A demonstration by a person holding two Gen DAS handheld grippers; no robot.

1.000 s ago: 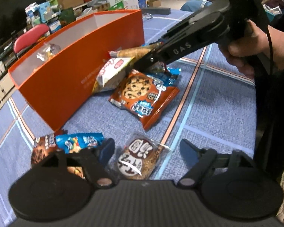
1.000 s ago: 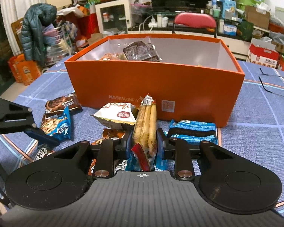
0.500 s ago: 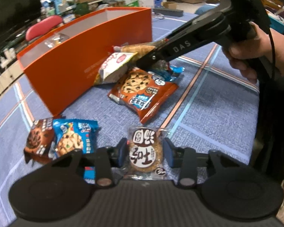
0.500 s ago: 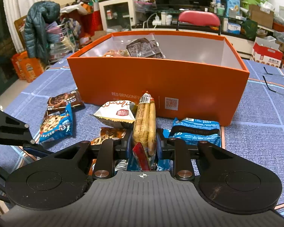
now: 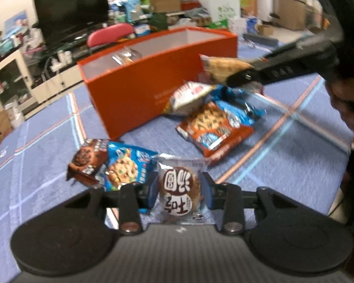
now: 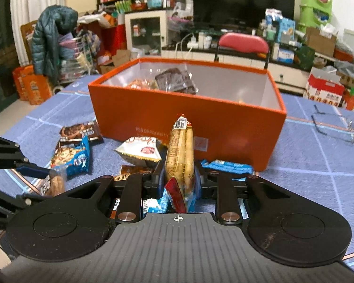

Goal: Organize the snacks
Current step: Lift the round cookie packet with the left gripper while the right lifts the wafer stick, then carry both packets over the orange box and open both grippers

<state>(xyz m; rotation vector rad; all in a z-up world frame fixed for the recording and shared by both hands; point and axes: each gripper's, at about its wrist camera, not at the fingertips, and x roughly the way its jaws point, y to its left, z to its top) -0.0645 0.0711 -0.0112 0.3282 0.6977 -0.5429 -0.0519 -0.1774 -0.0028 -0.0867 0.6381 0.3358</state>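
An orange box [image 5: 153, 89] [image 6: 188, 118] stands open on the blue tablecloth with a few snacks inside. My left gripper [image 5: 179, 188] is shut on a round cookie in a clear wrapper [image 5: 178, 191] and holds it above the cloth. My right gripper [image 6: 179, 176] is shut on a long breadstick pack [image 6: 179, 155], lifted in front of the box; it also shows in the left wrist view [image 5: 224, 67]. Loose snacks lie by the box: a white bag [image 6: 141, 151], an orange cookie pack [image 5: 214, 129], blue and brown cookie packs [image 5: 122, 167].
A blue wafer pack [image 6: 226, 167] lies by the box's near right corner. Glasses [image 6: 330, 125] lie on the cloth at the right. A red chair [image 6: 243, 44], a TV and cluttered shelves stand behind the table.
My left gripper closed on the round cookie and lifted it off the cloth. My right gripper rose with the breadstick pack toward the box.
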